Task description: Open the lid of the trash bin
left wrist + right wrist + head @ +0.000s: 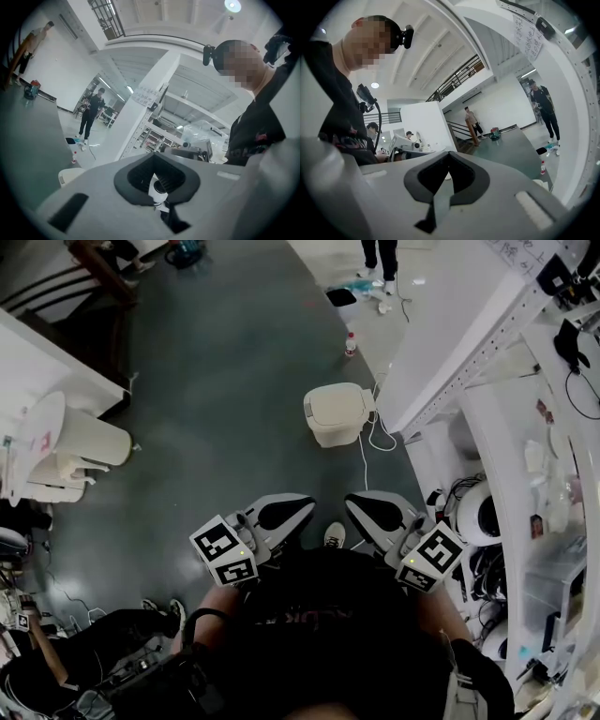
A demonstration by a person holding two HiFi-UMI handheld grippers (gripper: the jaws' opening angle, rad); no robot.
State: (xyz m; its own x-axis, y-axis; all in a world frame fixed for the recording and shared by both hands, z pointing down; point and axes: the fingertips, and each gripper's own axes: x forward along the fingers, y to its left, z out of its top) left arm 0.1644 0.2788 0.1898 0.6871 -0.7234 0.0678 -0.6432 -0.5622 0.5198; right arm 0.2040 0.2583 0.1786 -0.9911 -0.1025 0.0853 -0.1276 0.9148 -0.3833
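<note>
A small cream trash bin point(337, 414) stands on the dark floor ahead of me, its lid down flat. It also shows at the left edge of the left gripper view as a pale bin point(70, 176). My left gripper point(281, 513) and right gripper point(379, 512) hang side by side close to my body, well short of the bin and touching nothing. In the left gripper view the left gripper point(157, 183) has its dark pads met, shut on nothing. The right gripper point(447, 180) looks the same, shut and empty.
A white shelving rack point(487, 343) with cables and gear runs along the right. A white cable point(366, 460) lies by the bin, a bottle point(351, 344) stands beyond it. A larger pale bin point(89, 439) stands at the left. A person point(89, 115) stands further off; another sits at lower left point(84, 643).
</note>
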